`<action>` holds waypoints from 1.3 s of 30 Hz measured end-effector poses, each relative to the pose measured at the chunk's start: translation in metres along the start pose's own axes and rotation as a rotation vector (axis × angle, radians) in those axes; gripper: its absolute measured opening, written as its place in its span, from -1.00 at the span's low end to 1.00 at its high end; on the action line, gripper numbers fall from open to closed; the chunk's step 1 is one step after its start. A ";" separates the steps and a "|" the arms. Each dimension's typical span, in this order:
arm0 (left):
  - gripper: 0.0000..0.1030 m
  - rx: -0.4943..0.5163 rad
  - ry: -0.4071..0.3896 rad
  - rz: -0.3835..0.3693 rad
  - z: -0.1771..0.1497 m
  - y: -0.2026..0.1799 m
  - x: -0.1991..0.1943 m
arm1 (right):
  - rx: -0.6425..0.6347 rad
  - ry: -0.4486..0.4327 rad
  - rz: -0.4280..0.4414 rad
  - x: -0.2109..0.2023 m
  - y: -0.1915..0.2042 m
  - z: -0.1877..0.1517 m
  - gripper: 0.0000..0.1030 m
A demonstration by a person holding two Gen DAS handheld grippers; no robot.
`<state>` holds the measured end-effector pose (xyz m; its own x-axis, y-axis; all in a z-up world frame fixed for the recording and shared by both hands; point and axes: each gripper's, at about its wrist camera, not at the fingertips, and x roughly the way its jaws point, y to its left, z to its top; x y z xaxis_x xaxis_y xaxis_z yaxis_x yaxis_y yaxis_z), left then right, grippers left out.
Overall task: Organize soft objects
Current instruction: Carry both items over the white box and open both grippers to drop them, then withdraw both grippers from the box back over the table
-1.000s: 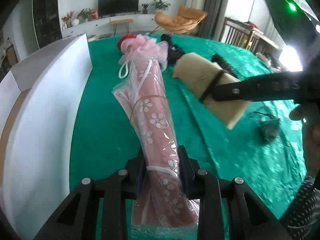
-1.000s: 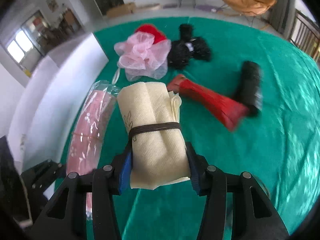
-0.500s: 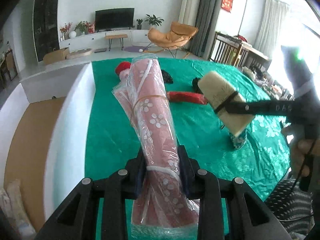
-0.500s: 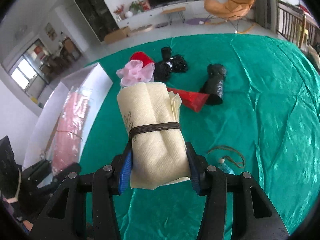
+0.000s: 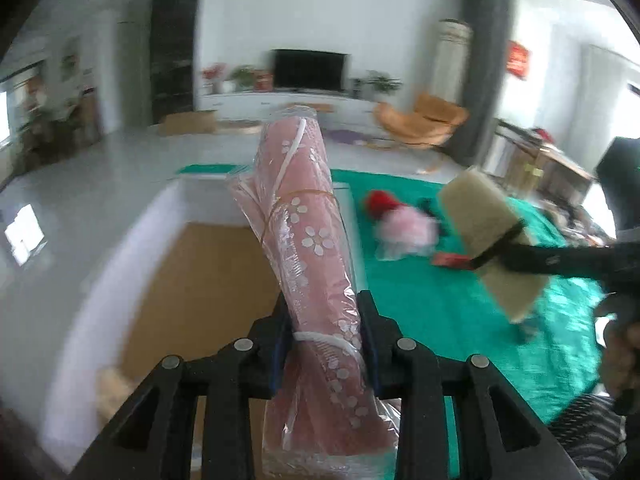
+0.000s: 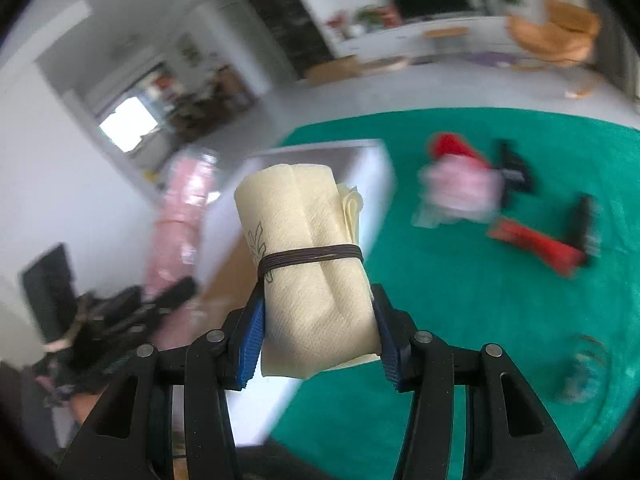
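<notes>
My left tongs (image 5: pixel 324 344) grip a pink rolled cloth (image 5: pixel 308 240). It is printed with white blossoms, sealed in clear plastic film and bound by a thin elastic band and a white cord. Their jaws have just been opening slightly, but the pads (image 5: pixel 280 344) still press on the roll's lower part. The roll stands up and away from me, above a white box (image 5: pixel 132 264) with a brown cardboard floor, which sits at the left edge of the counter (image 5: pixel 432 308).

My right tongs (image 6: pixel 318 332) grip a cream rolled towel (image 6: pixel 304 248). It is waffle-textured, folded double, bears a dark line drawing and is bound by a dark brown elastic band (image 6: pixel 312 258). The blue pads (image 6: pixel 252 340) clamp its lower end at medium width. The towel is held in the air over the box's right wall.

The left view alone shows the inside of the box; a pale soft item (image 5: pixel 110 384) lies at its near end, too blurred to identify.

The right view alone shows the spread on the green cloth of the counter: a pink mesh pouf (image 6: pixel 460 188) touching a red item (image 6: pixel 452 146), a black item (image 6: pixel 516 170), a red roll (image 6: pixel 536 246) touching a black roll (image 6: pixel 586 220), and a blurred small object (image 6: pixel 584 368) near the right edge.
</notes>
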<state>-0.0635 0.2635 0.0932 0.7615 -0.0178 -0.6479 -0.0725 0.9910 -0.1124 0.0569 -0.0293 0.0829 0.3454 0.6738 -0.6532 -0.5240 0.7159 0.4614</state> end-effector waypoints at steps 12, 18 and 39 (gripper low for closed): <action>0.97 -0.122 0.137 0.382 -0.055 0.111 0.012 | -0.055 0.131 0.077 0.117 0.085 -0.017 0.44; 0.98 -0.160 0.031 0.251 -0.041 0.085 0.013 | -0.040 0.029 -0.155 0.089 0.009 -0.044 0.44; 0.98 0.234 0.235 -0.227 -0.072 -0.219 0.159 | 0.460 -0.236 -0.820 -0.096 -0.283 -0.133 0.45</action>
<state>0.0274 0.0341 -0.0397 0.5715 -0.2429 -0.7838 0.2502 0.9613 -0.1154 0.0682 -0.3205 -0.0653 0.6417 -0.0834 -0.7624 0.2880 0.9475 0.1387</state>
